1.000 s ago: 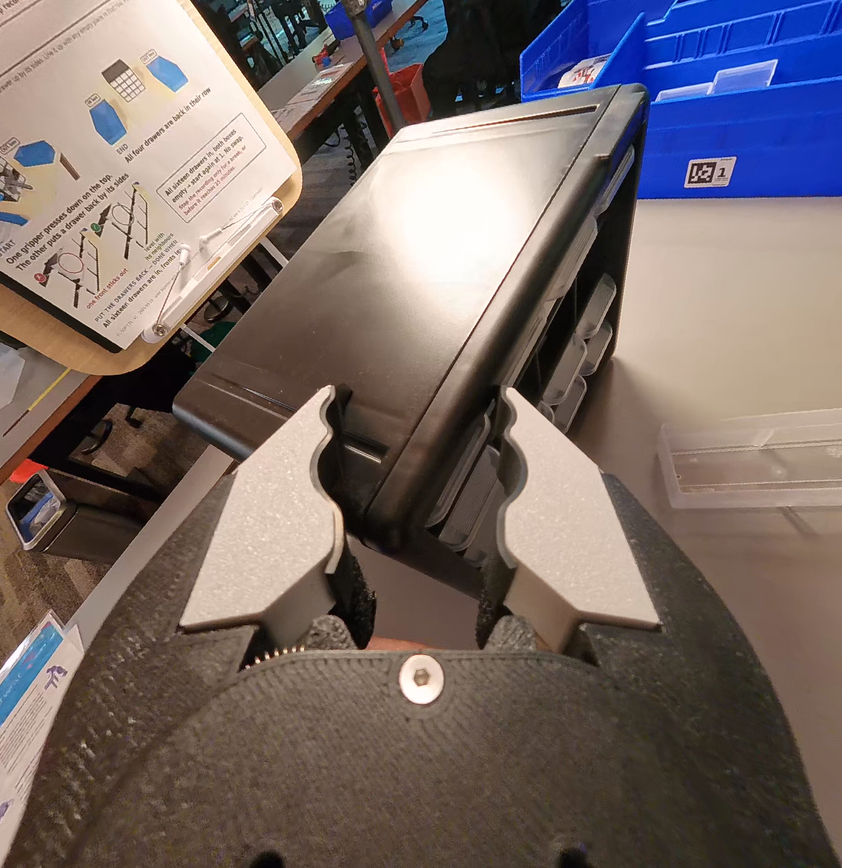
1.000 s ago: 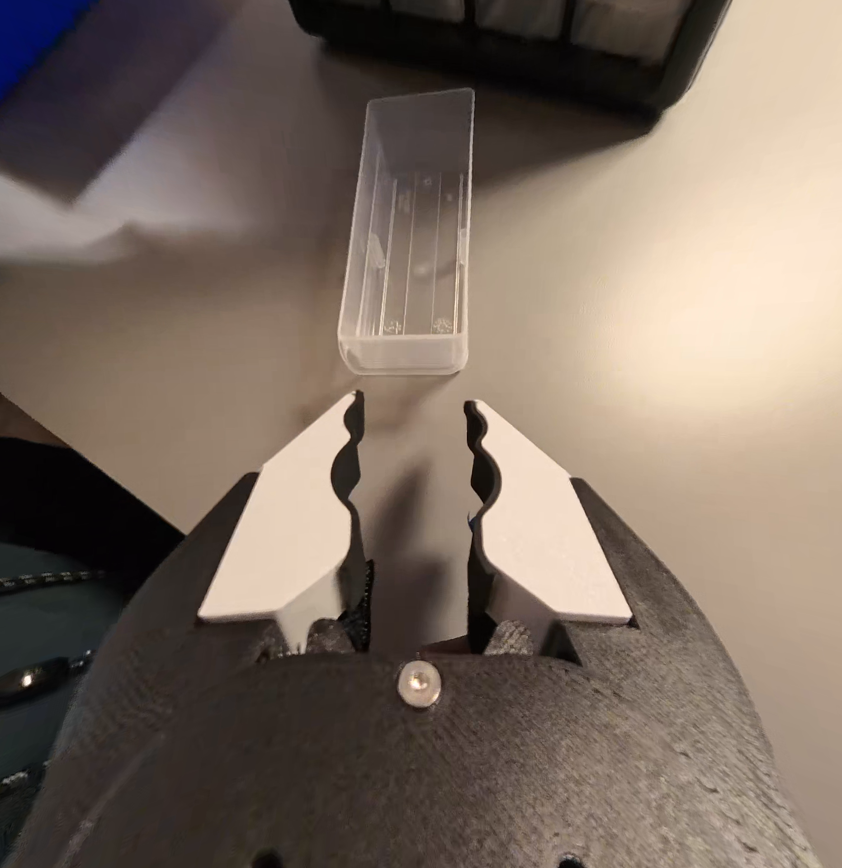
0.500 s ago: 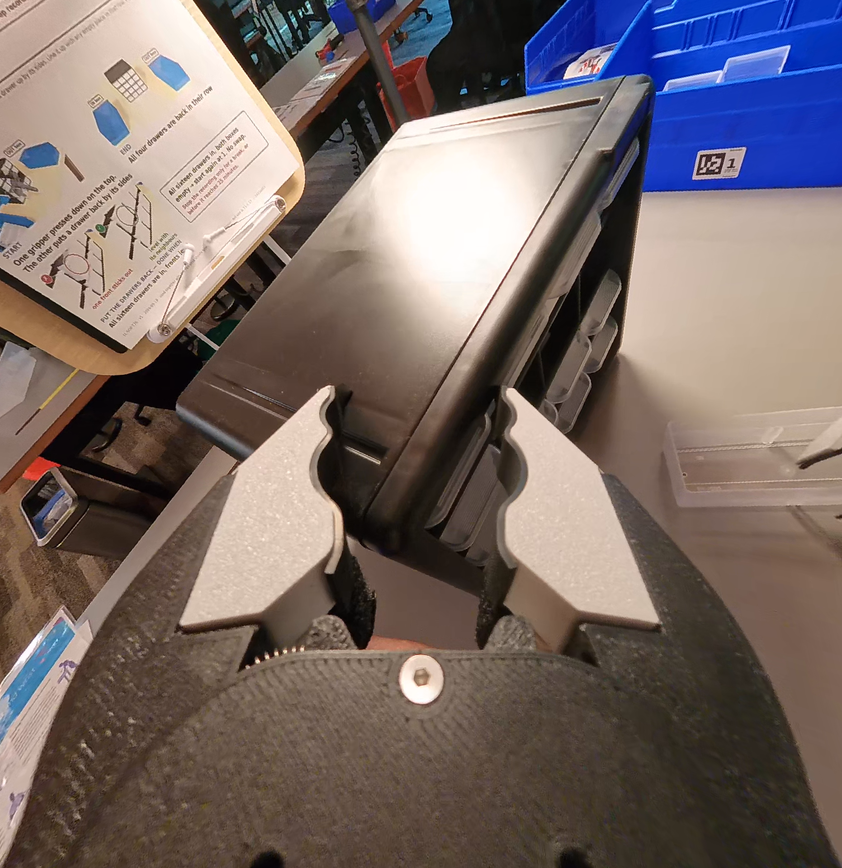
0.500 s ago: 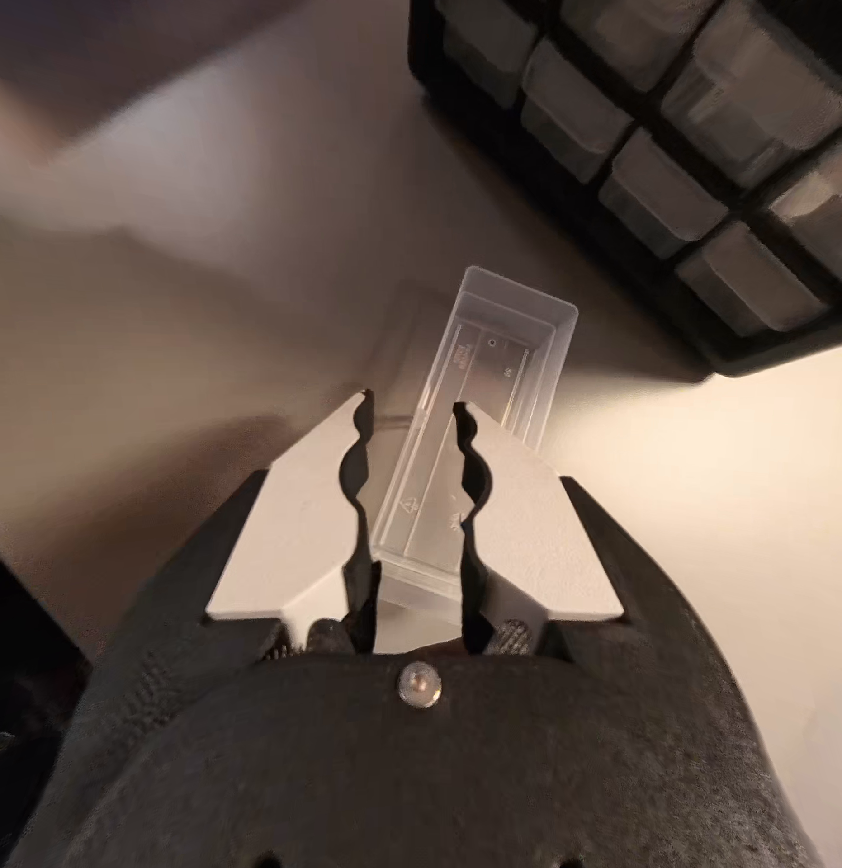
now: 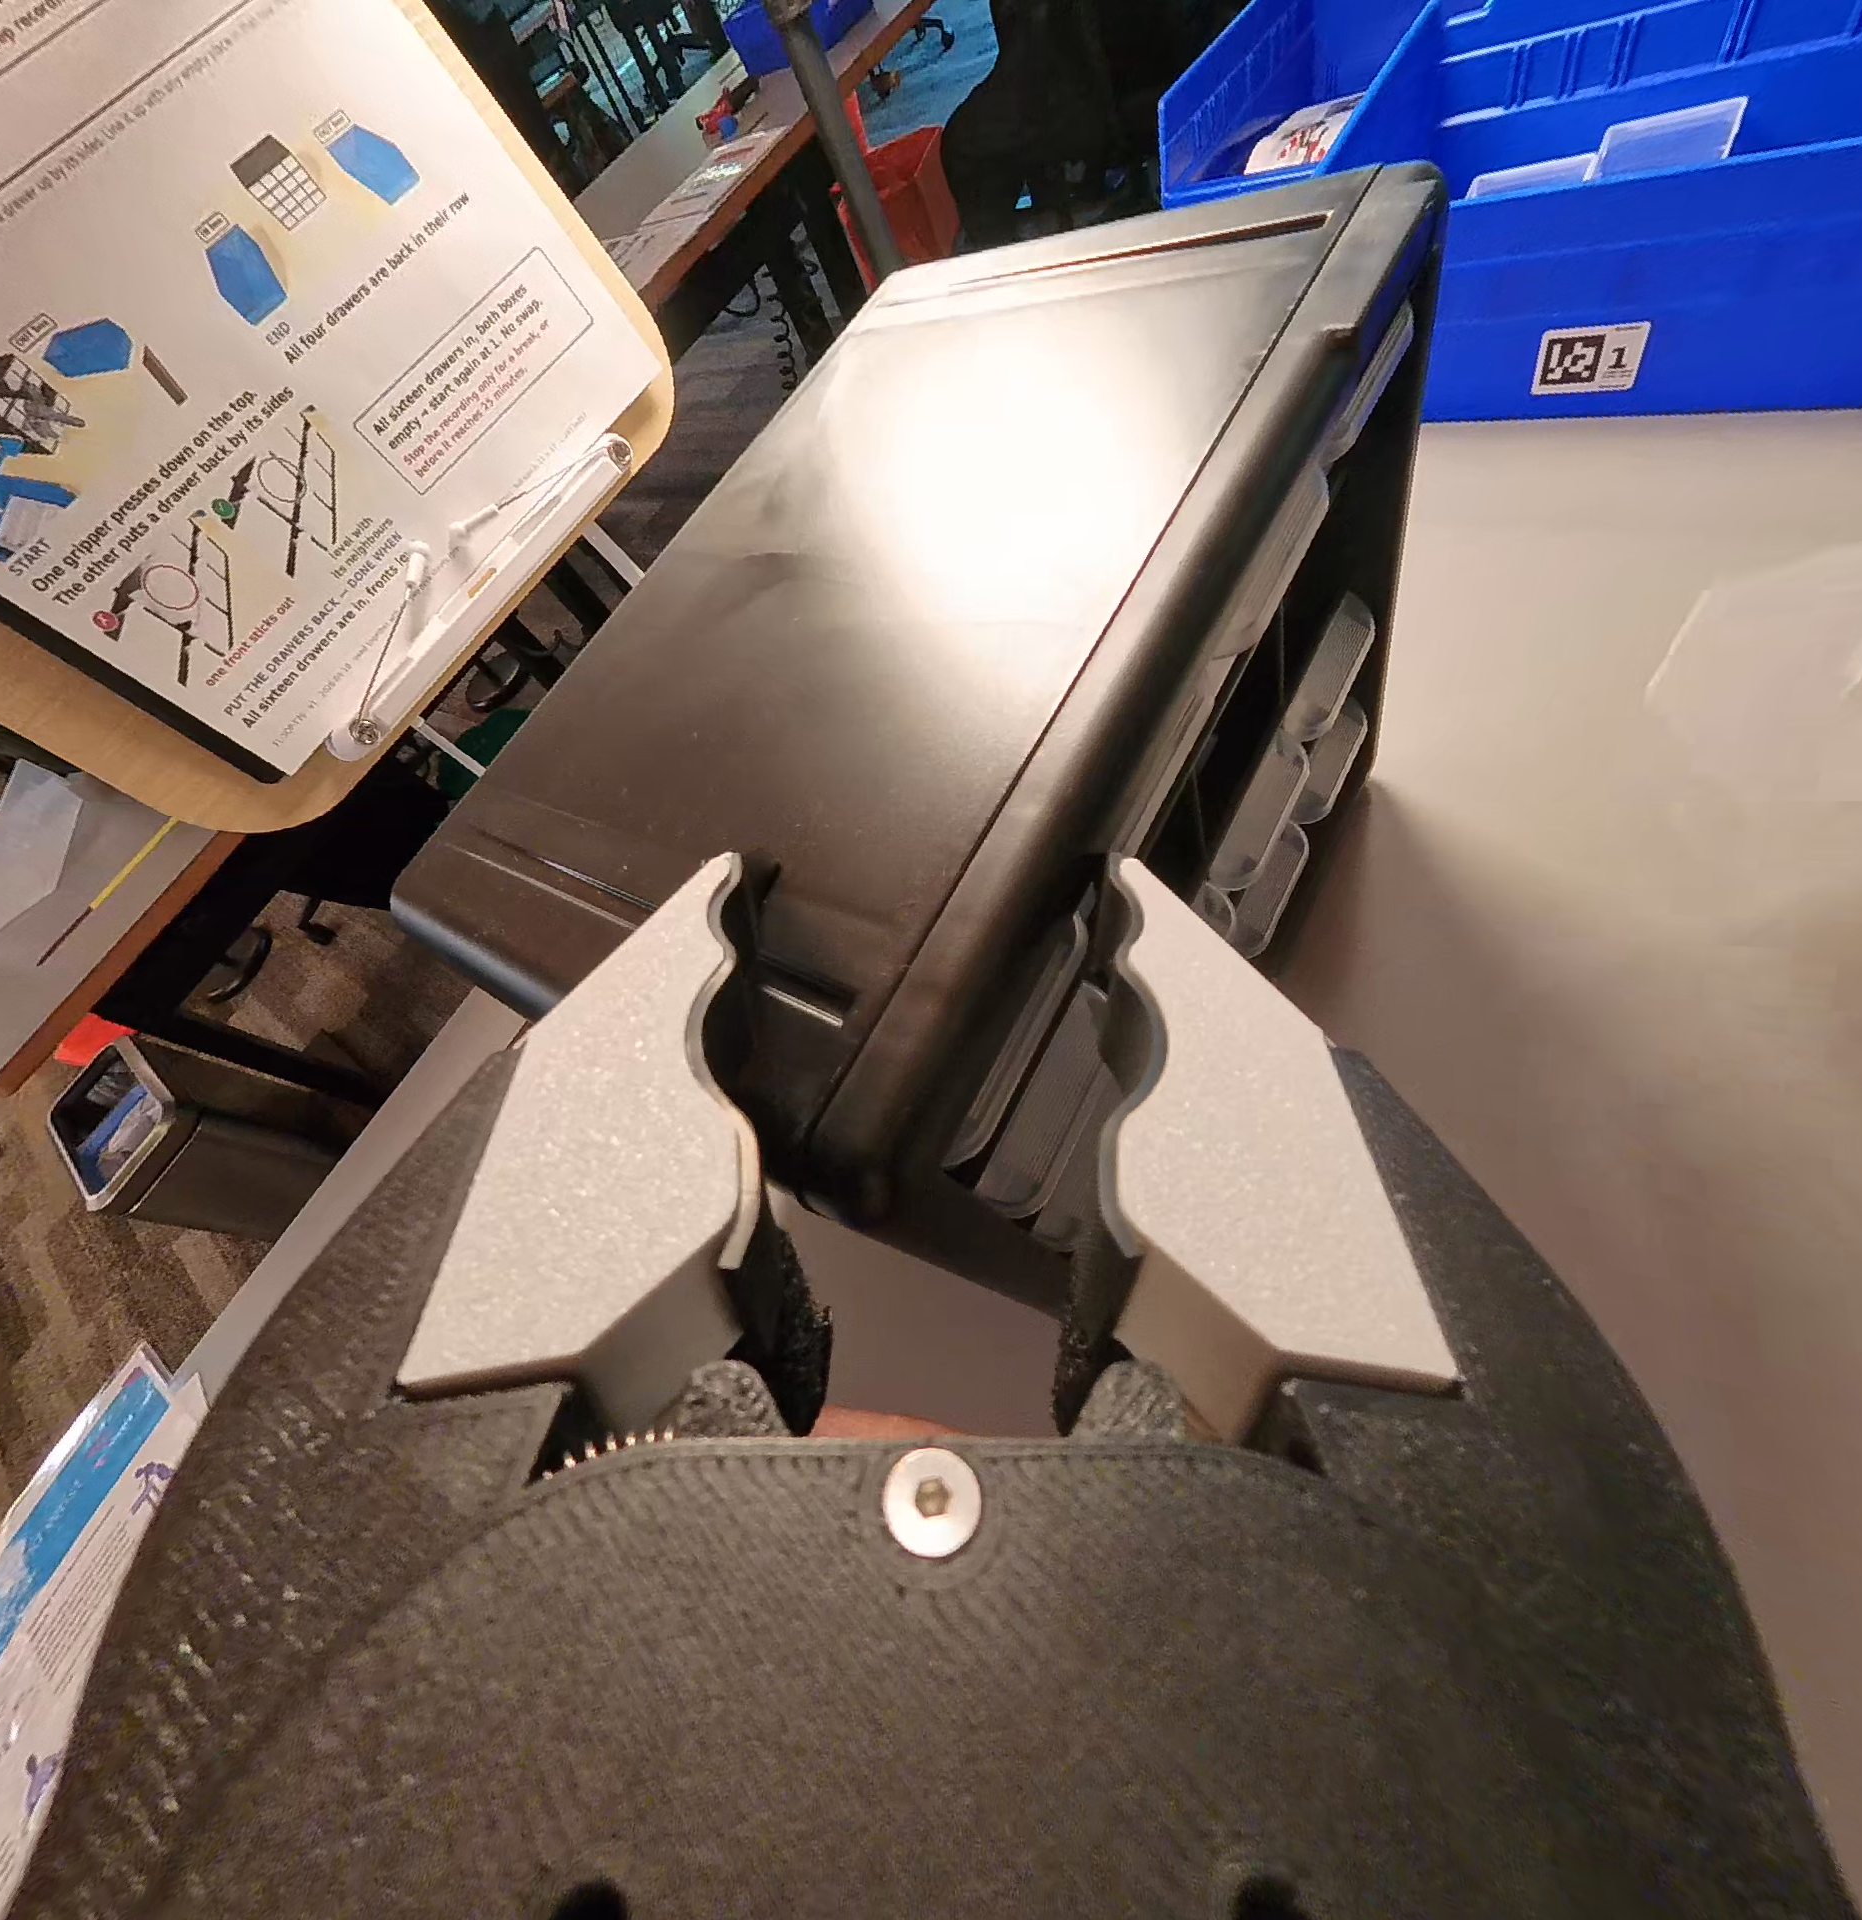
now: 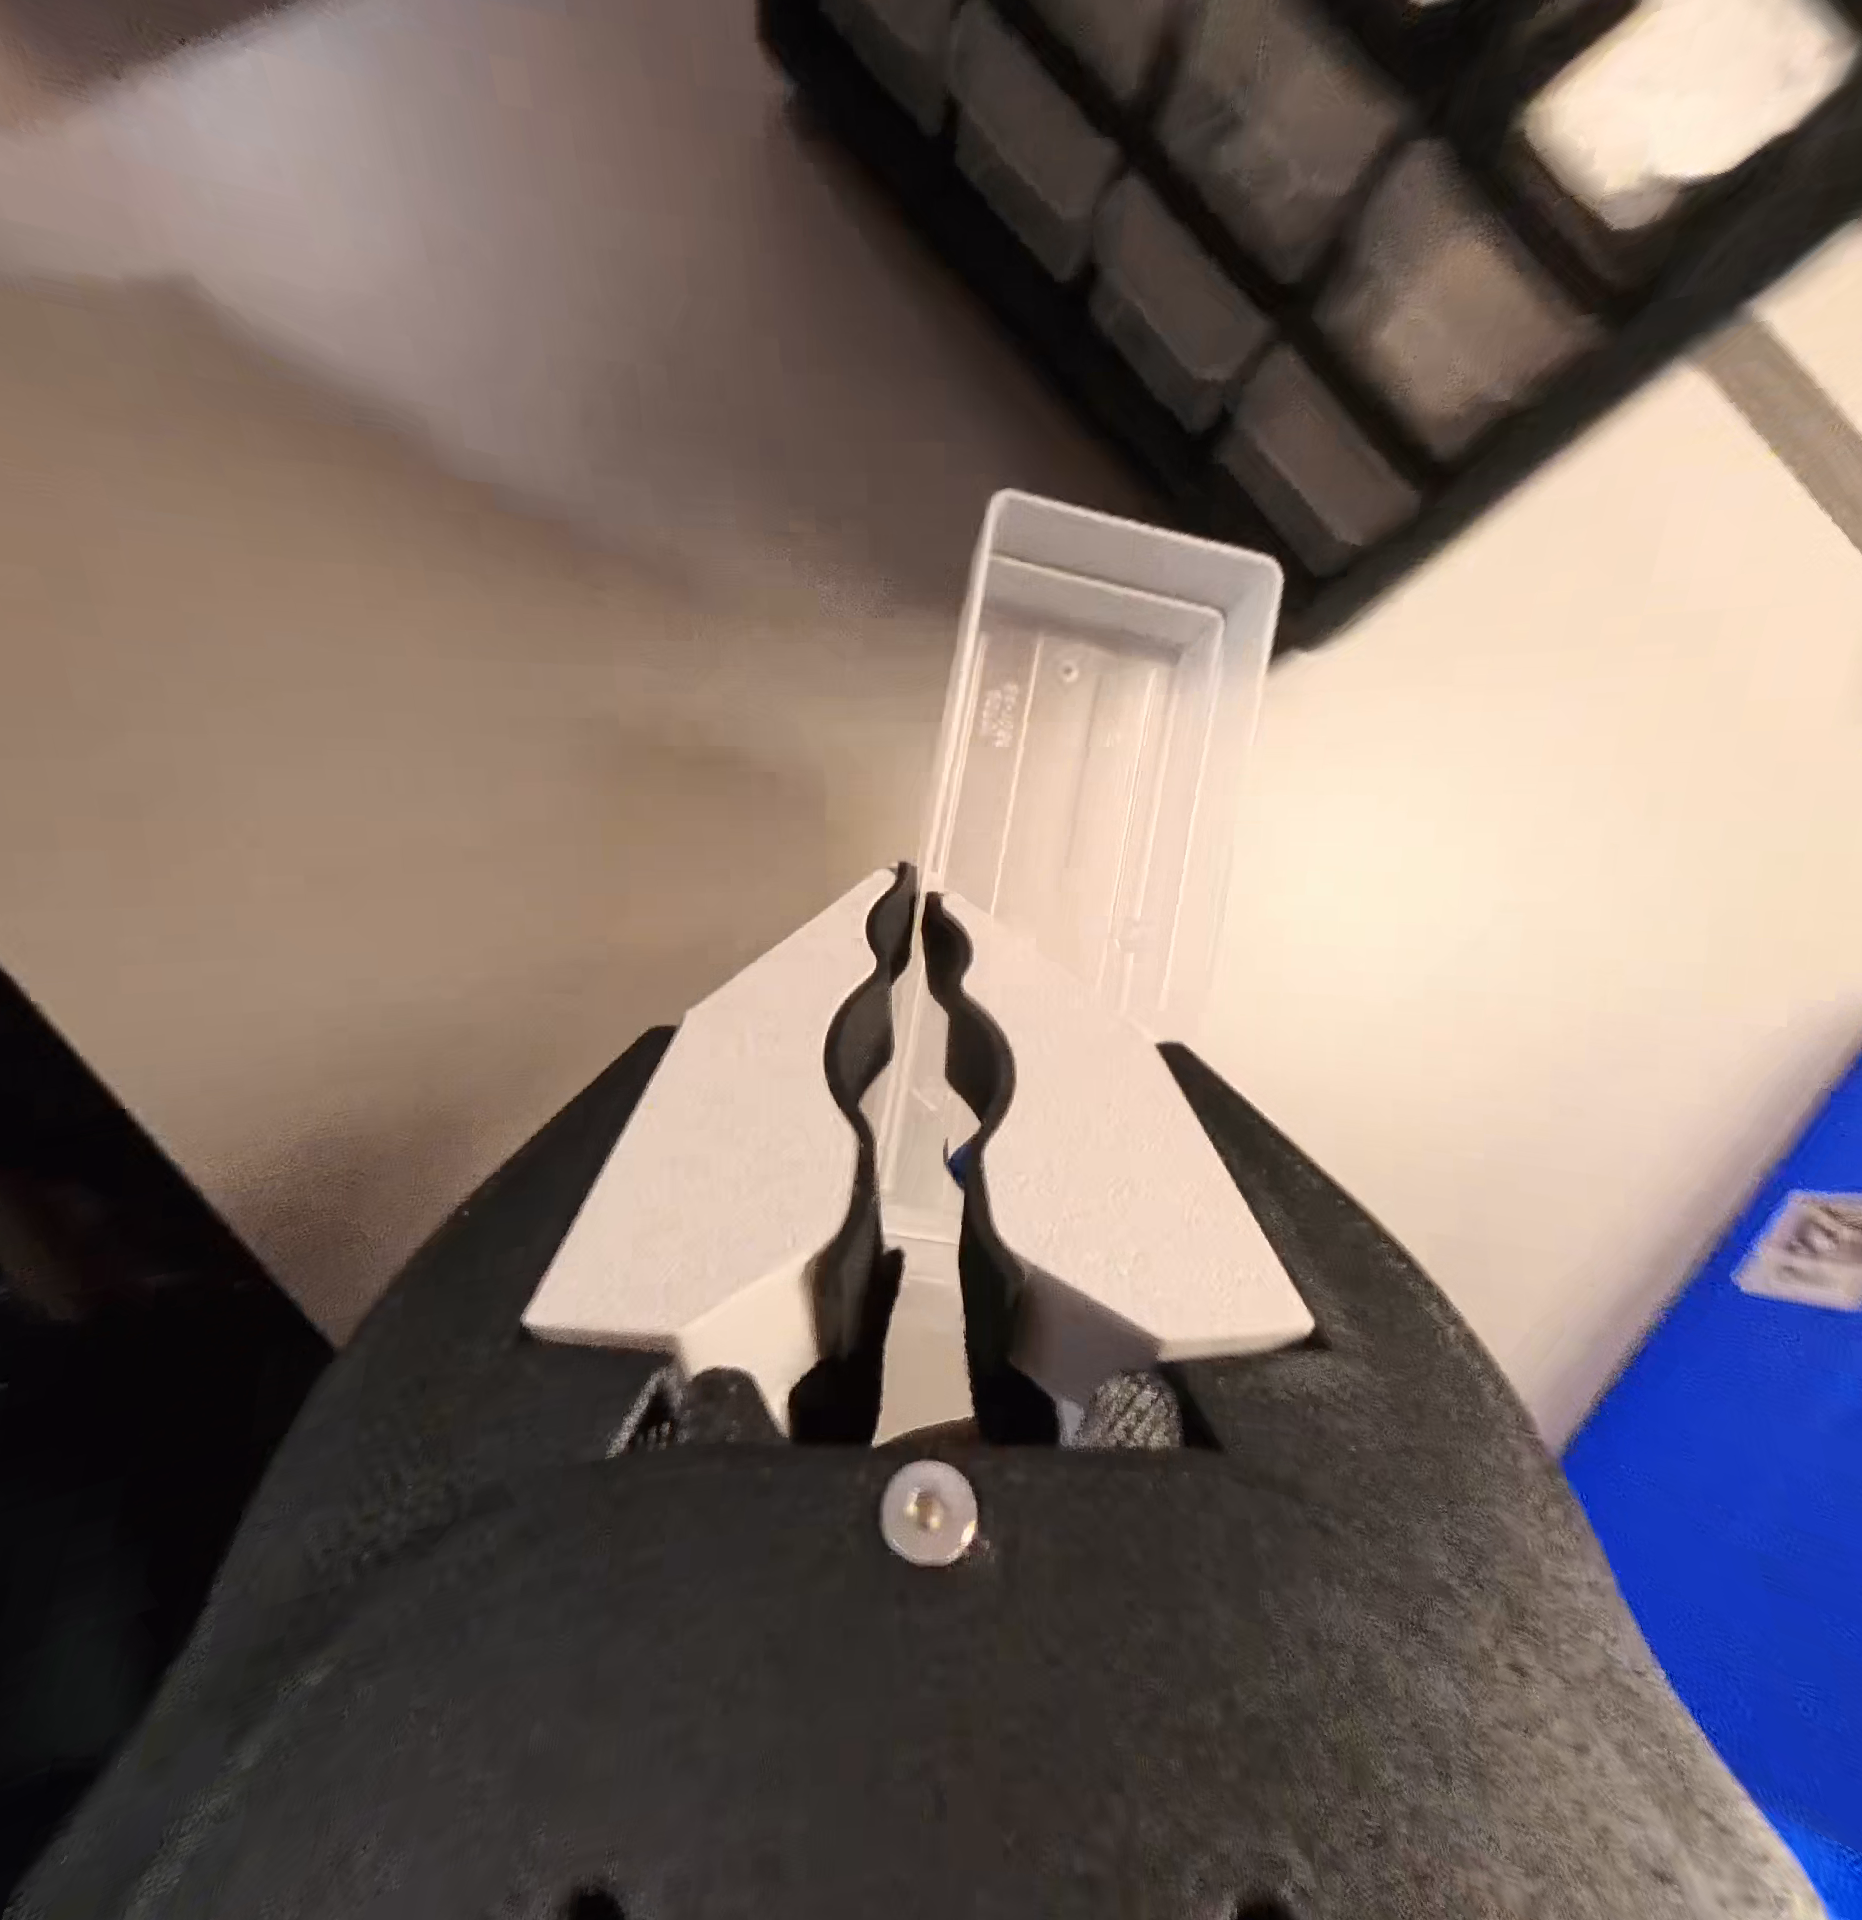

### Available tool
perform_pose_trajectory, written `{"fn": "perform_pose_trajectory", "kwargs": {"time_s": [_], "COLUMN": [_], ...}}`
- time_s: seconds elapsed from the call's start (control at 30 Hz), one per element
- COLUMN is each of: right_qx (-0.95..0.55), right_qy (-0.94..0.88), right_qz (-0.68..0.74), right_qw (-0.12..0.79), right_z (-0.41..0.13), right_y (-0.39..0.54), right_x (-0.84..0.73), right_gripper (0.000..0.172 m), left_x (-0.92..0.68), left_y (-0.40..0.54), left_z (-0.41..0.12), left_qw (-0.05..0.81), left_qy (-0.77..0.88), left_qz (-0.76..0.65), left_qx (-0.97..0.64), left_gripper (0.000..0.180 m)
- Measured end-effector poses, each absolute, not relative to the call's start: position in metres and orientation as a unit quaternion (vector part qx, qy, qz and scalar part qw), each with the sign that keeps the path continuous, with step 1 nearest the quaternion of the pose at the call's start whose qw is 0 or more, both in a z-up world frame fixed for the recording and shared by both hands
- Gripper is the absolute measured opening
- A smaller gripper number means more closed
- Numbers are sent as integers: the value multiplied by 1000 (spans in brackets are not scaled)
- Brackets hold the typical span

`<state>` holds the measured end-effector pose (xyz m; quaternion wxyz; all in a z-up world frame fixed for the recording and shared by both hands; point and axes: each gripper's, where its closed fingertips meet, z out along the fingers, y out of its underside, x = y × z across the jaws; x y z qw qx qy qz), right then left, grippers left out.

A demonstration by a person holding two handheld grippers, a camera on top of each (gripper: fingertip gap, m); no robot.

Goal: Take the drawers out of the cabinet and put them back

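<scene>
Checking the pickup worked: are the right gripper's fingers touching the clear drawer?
Touching. The right wrist view shows the right gripper nearly shut, its fingertips pinching the left side wall of the clear drawer between them.

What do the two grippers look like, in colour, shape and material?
Both look alike. The left gripper has a black, rough-textured body, wide and rounded, with a silver hex screw in the middle. Its two fingers are light grey, angular wedges with wavy inner edges. The right gripper has the same black body, screw and wedge fingers, with black wavy pads. No cables or sleeves show.
</scene>
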<state>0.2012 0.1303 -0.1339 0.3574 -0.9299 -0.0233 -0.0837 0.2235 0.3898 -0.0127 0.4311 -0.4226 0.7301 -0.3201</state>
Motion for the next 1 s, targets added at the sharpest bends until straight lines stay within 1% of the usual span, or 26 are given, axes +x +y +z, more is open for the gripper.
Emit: {"fn": "perform_pose_trajectory", "kwargs": {"time_s": [0.1,0.27,0.33,0.4,0.5,0.63,0.73,0.9,1.0], "right_qx": [-918,-902,-899,-905,-929,-962,-970,-971,-967], "right_qy": [3,44,51,49,-2,-97,-140,-203,-231], "right_qz": [-106,-189,-235,-273,-285,-197,-159,-99,-107], "right_qw": [381,386,365,322,238,161,117,74,28], "right_z": [-99,-39,-22,-17,-36,-89,-119,-156,-176], "right_y": [92,21,-7,-36,-73,-96,-98,-88,-88], "right_x": [233,300,331,364,400,406,411,421,440], "right_gripper": [2,2,2,2,2,2,2,3,4], "left_x": [224,224,224,224,224,225,225,225,225], "left_y": [390,390,390,390,390,390,390,390,390], "left_z": [-13,-13,-13,-13,-13,-13,-13,-13,-13], "left_qw": [432,433,434,434,435,435,435,435,435], "left_qy": [730,730,730,730,730,730,729,729,729], "left_qz": [-319,-316,-316,-315,-315,-315,-315,-316,-317], "left_qx": [-423,-423,-423,-424,-424,-424,-423,-423,-423], "left_gripper": [67,67,67,67,67,69,69,69,69]}}
